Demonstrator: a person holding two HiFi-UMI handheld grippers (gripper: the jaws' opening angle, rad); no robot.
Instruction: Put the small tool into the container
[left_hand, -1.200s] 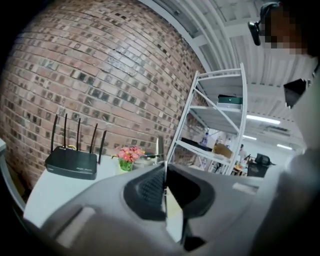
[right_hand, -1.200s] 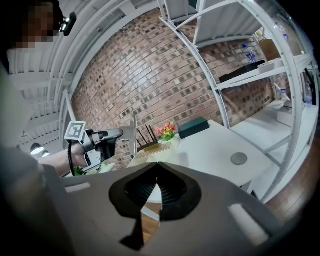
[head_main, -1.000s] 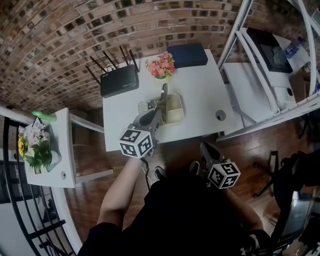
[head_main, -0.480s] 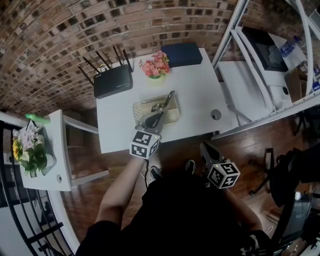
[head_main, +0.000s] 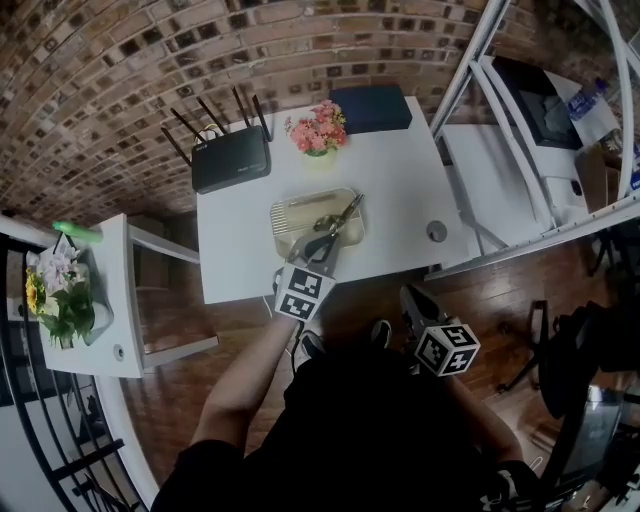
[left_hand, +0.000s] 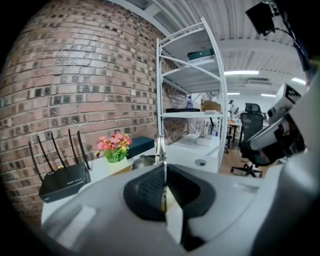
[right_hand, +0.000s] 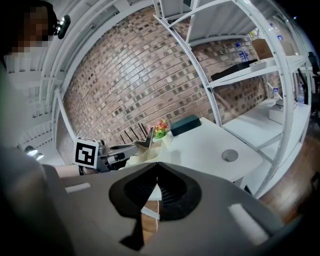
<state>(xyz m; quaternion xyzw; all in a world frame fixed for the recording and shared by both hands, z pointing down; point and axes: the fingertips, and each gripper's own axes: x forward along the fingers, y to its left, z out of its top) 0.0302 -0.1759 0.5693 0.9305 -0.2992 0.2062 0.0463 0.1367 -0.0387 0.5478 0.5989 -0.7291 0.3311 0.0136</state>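
Note:
A small metal tool (head_main: 343, 217) with dark handles hangs slanted over the beige container (head_main: 290, 210) near the white table's front edge. My left gripper (head_main: 322, 243) is shut on the tool's handle end, just above the container's near rim. In the left gripper view the tool (left_hand: 160, 145) stands up thin from between the closed jaws of the left gripper (left_hand: 163, 171). My right gripper (head_main: 412, 297) hangs below the table's front edge by the person's body, shut with nothing in it. From the right gripper view, the right gripper (right_hand: 156, 186) looks at the left one and the tool (right_hand: 149, 135).
On the white table (head_main: 400, 190) stand a black router (head_main: 232, 158), a pot of pink flowers (head_main: 318, 130) and a dark blue box (head_main: 370, 108). A round grommet (head_main: 436, 231) sits at front right. A white shelf rack (head_main: 520, 120) stands right, a side table (head_main: 120, 300) left.
My left gripper has shifted slightly right along the table's front edge. The tool's tip has swung to the right and now slants across the container. The right gripper has stayed put.

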